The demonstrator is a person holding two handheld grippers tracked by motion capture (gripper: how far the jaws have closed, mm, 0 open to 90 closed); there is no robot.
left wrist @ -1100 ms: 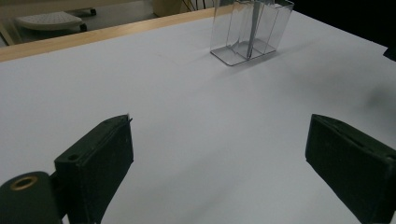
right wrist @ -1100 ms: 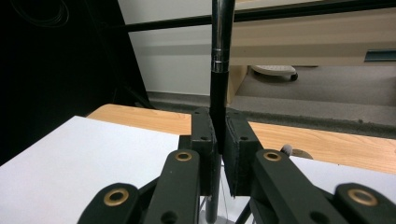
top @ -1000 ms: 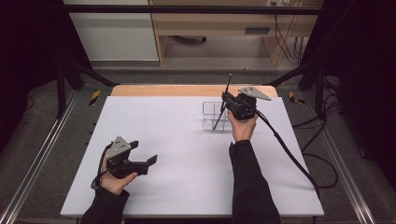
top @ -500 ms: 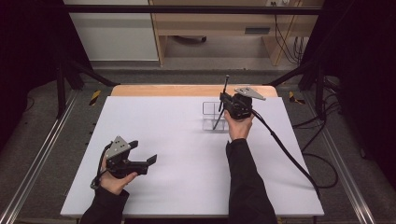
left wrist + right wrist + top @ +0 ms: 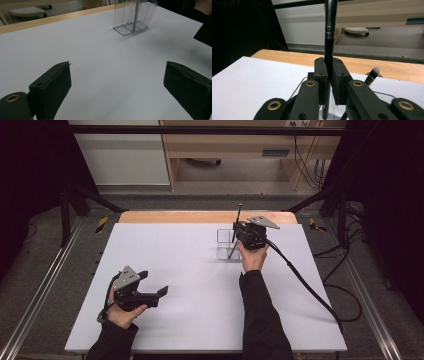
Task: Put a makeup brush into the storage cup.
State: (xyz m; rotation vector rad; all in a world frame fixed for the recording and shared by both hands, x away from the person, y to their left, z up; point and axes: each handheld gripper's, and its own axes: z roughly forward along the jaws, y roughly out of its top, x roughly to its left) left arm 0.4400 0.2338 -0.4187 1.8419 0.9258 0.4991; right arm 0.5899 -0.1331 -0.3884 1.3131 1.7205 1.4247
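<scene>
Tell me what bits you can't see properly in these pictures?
- Brush: its top is cut off by the upper edge of the right gripper view; the right gripper hides its lower end.
- Second brush: the gripper's arm hides all but the tip.
- Clear holder: its top is cut off by the left gripper view's edge; in the high view it is too small to count compartments.
- Left gripper: jaws open, nothing between them.

On the white desk (image 5: 190, 270), the right gripper (image 5: 239, 233) stands over a small clear plastic compartment box (image 5: 223, 245) near the far edge, jaws clamped on a thin dark upright rod (image 5: 236, 232) that slants down into the box. The left gripper (image 5: 152, 296) rests low at the near left, well apart, jaws spread wide with nothing between. A black cable (image 5: 305, 280) trails off the right edge.
</scene>
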